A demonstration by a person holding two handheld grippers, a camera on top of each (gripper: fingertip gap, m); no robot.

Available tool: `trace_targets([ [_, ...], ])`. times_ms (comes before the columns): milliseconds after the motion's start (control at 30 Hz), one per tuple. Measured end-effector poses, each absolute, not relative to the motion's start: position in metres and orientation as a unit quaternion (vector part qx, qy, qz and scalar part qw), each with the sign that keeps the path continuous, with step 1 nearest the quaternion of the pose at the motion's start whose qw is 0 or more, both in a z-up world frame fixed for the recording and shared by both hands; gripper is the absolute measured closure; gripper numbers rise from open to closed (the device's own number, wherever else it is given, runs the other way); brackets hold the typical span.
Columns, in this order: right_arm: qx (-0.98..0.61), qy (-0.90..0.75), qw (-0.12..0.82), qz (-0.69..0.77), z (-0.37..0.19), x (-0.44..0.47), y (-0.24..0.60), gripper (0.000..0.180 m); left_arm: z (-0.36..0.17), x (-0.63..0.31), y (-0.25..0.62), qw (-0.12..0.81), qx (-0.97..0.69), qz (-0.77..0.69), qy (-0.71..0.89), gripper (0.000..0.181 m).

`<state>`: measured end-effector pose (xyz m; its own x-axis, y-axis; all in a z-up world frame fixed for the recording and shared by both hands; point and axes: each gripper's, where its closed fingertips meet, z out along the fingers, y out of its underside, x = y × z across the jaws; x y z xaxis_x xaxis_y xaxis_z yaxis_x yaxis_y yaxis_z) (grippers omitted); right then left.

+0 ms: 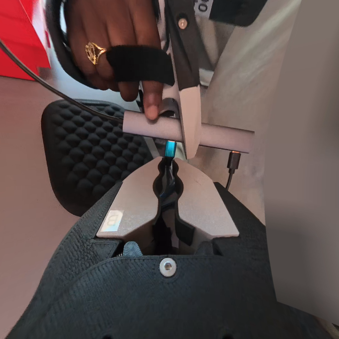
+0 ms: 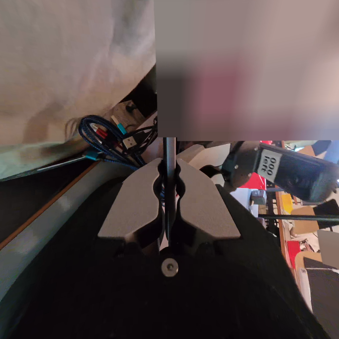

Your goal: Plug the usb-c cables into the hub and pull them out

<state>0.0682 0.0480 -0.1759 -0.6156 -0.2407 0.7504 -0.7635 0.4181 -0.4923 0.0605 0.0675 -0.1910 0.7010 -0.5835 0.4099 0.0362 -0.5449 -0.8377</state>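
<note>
In the left wrist view a grey hub [image 1: 152, 126] is held in the air, with its black lead [image 1: 55, 89] running off to the left. My left gripper [image 1: 168, 161] is shut on a blue braided cable just behind its teal usb-c plug [image 1: 170, 150]. The plug's tip sits in the hub's lower edge, with a sliver of metal showing. A black usb-c plug [image 1: 233, 159] is in the hub farther right. My right gripper [image 2: 169, 161] is shut on the hub [image 2: 170, 152], seen edge-on; one of its fingers [image 1: 189, 128] crosses the hub in the left wrist view.
A hand with a gold ring [image 1: 113, 55] holds the right gripper. A black quilted cushion [image 1: 88, 157] lies below left and a red box [image 1: 18, 36] stands at top left. A bundle of spare cables [image 2: 110, 139] lies by white cloth [image 2: 64, 64] at the table edge [image 2: 55, 201].
</note>
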Motion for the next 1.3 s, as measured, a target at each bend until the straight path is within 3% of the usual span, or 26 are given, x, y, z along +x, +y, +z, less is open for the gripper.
trace_targets([
  [233,0.293,-0.766,0.345,0.457,-0.162,0.066,0.042,0.17,-0.158,0.049,0.064,0.554,-0.752,-0.328,0.138,0.162],
  [367,0.257,-0.752,0.347,0.499,-0.149,0.063,0.04,0.17,-0.164,0.043,0.059,0.558,-0.77,-0.272,0.15,0.155],
  [633,0.157,-0.727,0.27,0.611,-0.137,0.052,0.035,0.17,-0.166,0.054,0.066,0.573,-0.752,-0.291,0.147,0.172],
  [800,0.083,-0.718,0.259,0.64,-0.131,0.036,0.04,0.165,-0.168,0.036,0.065,0.609,-0.753,-0.229,0.098,0.172],
  [967,0.086,-0.725,0.304,0.612,-0.132,0.035,0.05,0.162,-0.18,0.022,0.057,0.587,-0.797,-0.088,0.112,0.172],
  [1167,0.177,-0.77,0.393,0.47,-0.15,0.033,0.049,0.161,-0.192,0.021,0.058,0.521,-0.839,-0.007,0.157,0.173],
  [1300,0.112,-0.778,0.4,0.471,-0.135,0.019,0.058,0.164,-0.175,0.011,0.064,0.557,-0.822,0.008,0.116,0.173],
])
